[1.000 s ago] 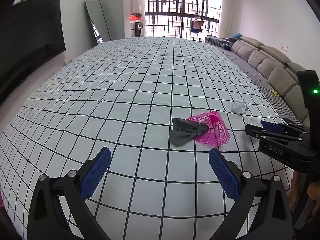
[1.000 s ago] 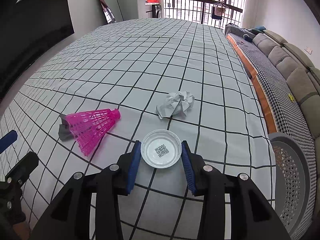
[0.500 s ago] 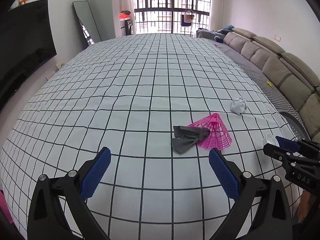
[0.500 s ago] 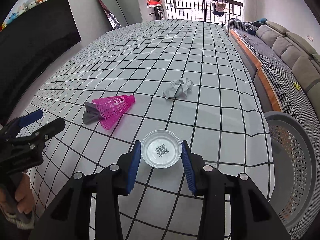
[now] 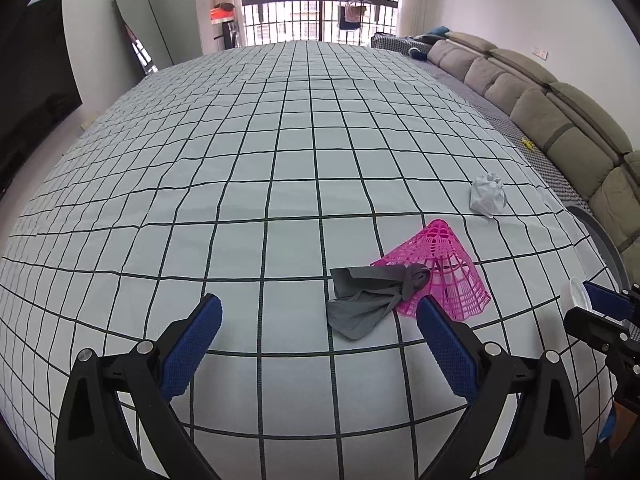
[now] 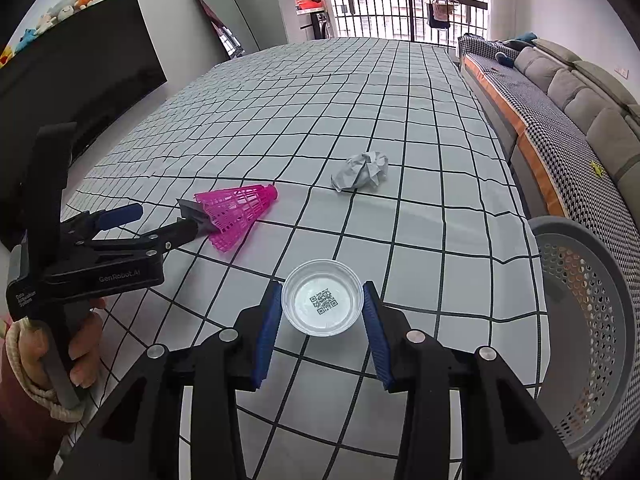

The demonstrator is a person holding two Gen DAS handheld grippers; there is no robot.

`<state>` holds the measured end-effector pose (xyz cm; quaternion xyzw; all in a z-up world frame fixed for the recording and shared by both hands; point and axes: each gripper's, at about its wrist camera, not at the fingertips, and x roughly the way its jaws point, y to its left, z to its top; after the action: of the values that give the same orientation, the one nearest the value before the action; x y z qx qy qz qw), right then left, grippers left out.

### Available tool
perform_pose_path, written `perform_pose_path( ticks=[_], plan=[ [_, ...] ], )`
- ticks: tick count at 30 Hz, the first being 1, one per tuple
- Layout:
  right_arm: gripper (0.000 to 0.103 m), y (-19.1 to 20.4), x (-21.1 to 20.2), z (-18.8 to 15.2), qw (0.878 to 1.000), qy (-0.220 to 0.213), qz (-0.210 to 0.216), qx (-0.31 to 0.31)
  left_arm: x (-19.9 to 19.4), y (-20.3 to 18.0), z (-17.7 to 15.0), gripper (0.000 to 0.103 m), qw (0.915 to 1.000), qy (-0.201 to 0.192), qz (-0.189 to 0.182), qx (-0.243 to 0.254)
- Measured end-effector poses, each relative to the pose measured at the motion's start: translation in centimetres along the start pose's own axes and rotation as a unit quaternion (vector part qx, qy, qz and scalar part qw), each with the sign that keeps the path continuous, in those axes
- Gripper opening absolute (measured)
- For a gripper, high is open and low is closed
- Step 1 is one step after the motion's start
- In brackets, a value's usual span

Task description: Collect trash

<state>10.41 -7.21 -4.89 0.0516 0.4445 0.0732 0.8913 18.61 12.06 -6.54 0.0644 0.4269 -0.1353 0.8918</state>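
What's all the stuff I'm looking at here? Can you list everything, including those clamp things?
checked sheet: one, pale with black grid lines, spread flat under everything
clear plastic cup: one, see-through with a QR code on its base, between the right gripper's fingers
pink shuttlecock: one, lying on its side on the sheet
grey rag: one, crumpled, touching the shuttlecock
crumpled paper: one, white, further along the sheet
perforated basket: one, grey, at the right edge of the sheet
sofa: one, grey-beige, along the right wall
dark screen: one, black, left wall
left gripper: one, black with blue fingers, wide open near the rag
right gripper: one, black with blue fingers, closed on the cup
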Motion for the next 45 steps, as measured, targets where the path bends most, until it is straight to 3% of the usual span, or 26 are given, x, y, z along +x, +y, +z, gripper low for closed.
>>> perform_pose_path(
  ticks=[4, 12, 14, 17, 30, 33, 35, 37, 45],
  plan=[
    [0.039, 0.1, 0.2, -0.1, 1.0, 0.002, 0.001, -0.003, 0.5, -0.4, 0.2, 0.082, 1.0, 0.002, -0.002, 0.007],
    [0.039, 0.1, 0.1, -0.5, 1.0, 0.001, 0.0, -0.001, 1.2, -1.2, 0.1, 0.035, 0.9997, 0.017, -0.016, 0.01],
    [0.039, 0.1, 0.0, -0.6, 1.0, 0.001, 0.0, -0.001, 1.2, -1.3, 0.0, 0.016, 0.9995, 0.02, -0.023, 0.011],
    [0.039, 0.1, -0.3, -0.6, 1.0, -0.001, 0.0, -0.001, 1.1, -1.3, -0.3, 0.008, 0.9994, 0.019, -0.026, 0.011],
    [0.039, -0.3, -0.8, -0.4, 1.0, -0.006, 0.006, 0.001, -0.5, -0.5, -1.0, 0.008, 0.9995, 0.018, -0.017, 0.021],
    [0.039, -0.3, -1.0, -0.4, 1.0, -0.006, 0.006, 0.001, -0.2, -0.1, -0.3, 0.018, 0.9994, 0.017, -0.016, 0.026],
    [0.039, -0.3, -1.0, -0.4, 1.0, -0.007, 0.006, 0.001, -0.2, 0.0, 0.1, 0.038, 0.9994, 0.015, -0.014, 0.028],
    [0.039, -0.4, -1.1, -0.4, 1.0, -0.007, 0.006, 0.002, 0.0, -0.1, 0.7, 0.049, 0.9994, 0.009, -0.015, 0.028],
    [0.039, -0.1, -0.8, -0.5, 1.0, -0.001, 0.008, -0.002, 1.5, -0.4, 1.8, 0.049, 0.999, 0.009, -0.027, 0.034]
  ],
)
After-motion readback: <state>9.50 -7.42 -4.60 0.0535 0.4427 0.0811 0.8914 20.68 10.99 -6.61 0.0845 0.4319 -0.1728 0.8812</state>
